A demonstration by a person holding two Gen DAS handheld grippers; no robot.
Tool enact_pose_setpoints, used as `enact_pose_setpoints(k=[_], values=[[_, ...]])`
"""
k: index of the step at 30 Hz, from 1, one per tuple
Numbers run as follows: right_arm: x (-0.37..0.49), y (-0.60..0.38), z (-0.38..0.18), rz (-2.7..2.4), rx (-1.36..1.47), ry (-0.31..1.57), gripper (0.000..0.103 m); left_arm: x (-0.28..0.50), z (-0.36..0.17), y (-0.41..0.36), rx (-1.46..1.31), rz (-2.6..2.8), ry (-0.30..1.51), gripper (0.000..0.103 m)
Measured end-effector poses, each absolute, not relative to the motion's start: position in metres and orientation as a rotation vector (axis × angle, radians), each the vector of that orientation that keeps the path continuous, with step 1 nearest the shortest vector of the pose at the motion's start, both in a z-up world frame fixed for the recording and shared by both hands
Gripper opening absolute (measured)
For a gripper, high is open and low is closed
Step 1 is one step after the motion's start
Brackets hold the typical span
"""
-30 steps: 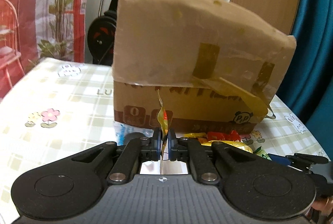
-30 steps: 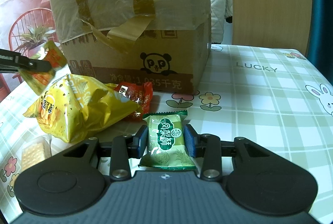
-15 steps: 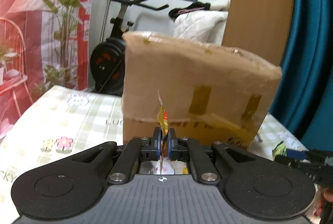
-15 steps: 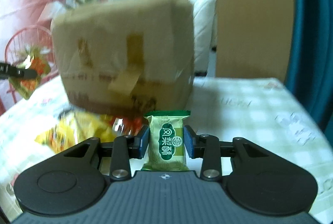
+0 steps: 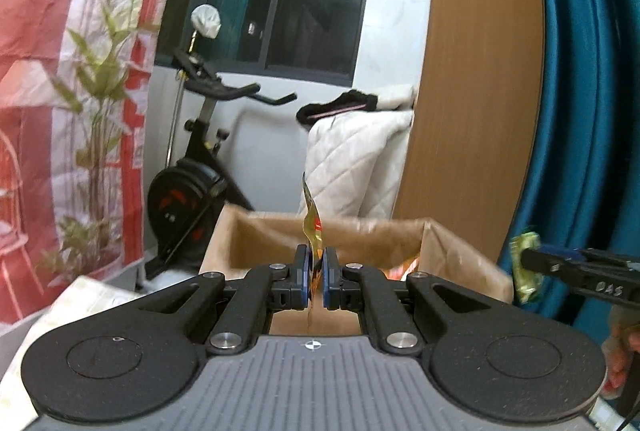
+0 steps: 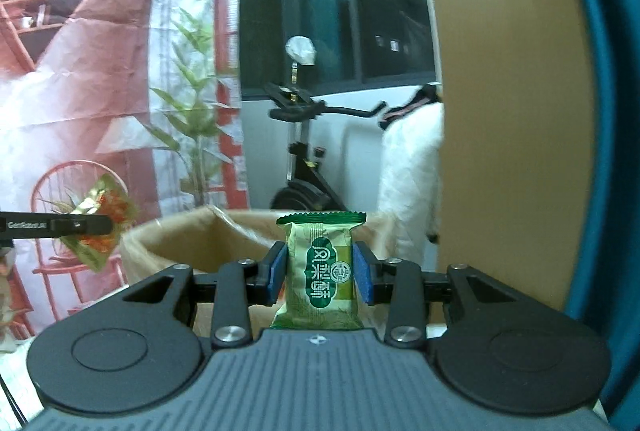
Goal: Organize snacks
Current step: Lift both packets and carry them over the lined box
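My left gripper (image 5: 315, 271) is shut on a thin gold and red snack packet (image 5: 313, 225), seen edge-on and sticking up. My right gripper (image 6: 320, 273) is shut on a green snack packet (image 6: 322, 271) held upright. Both hang near rim height in front of the open cardboard box (image 5: 360, 237), whose brown inside shows; orange wrappers lie inside at the right. The box (image 6: 188, 243) lies just ahead in the right wrist view too. In the right wrist view the gold packet (image 6: 100, 231) shows at the left. The green packet (image 5: 526, 267) appears at the right of the left wrist view.
An exercise bike (image 5: 192, 175) stands behind the box, with a white quilted cover (image 5: 356, 167) beside it. A wooden panel (image 5: 472, 91) and a teal curtain (image 5: 584, 111) rise at the right. A red printed backdrop (image 5: 48, 111) hangs at the left. A strip of tablecloth (image 5: 76, 303) shows low left.
Both grippers have risen with their packets from table level to about the box rim. The box's open top now shows; the table and the loose snacks have dropped out of view.
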State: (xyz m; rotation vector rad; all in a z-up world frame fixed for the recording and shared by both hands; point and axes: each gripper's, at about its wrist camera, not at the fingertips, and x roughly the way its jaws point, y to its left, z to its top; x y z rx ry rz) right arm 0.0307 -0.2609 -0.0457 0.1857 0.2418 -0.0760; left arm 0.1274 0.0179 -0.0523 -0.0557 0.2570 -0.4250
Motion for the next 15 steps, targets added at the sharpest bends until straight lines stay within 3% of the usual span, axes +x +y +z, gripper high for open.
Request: enact_pose_setpoints(k=[10, 12, 13, 14, 15], values=[[0.122, -0.268, -0.052, -0.107, 0.216, 0.433, 0.038, 0.196, -0.052, -0.012, -0.003, -0.410, 0.347, 0.008], [0.122, -0.271, -0.056, -0.124, 0.223, 0.452, 0.040, 0.200, -0.056, -0.011, 0.005, -0.416, 0.369, 0.020], [0.119, -0.272, -0.057, -0.123, 0.232, 0.448, 0.042, 0.200, -0.057, -0.010, 0.009, -0.415, 0.375, 0.037], [0.117, -0.273, -0.056, -0.115, 0.241, 0.442, 0.045, 0.198, -0.058, -0.008, 0.009, -0.414, 0.373, 0.047], [0.113, -0.273, -0.055, -0.110, 0.242, 0.436, 0.049, 0.194, -0.058, -0.003, 0.007, -0.417, 0.367, 0.049]])
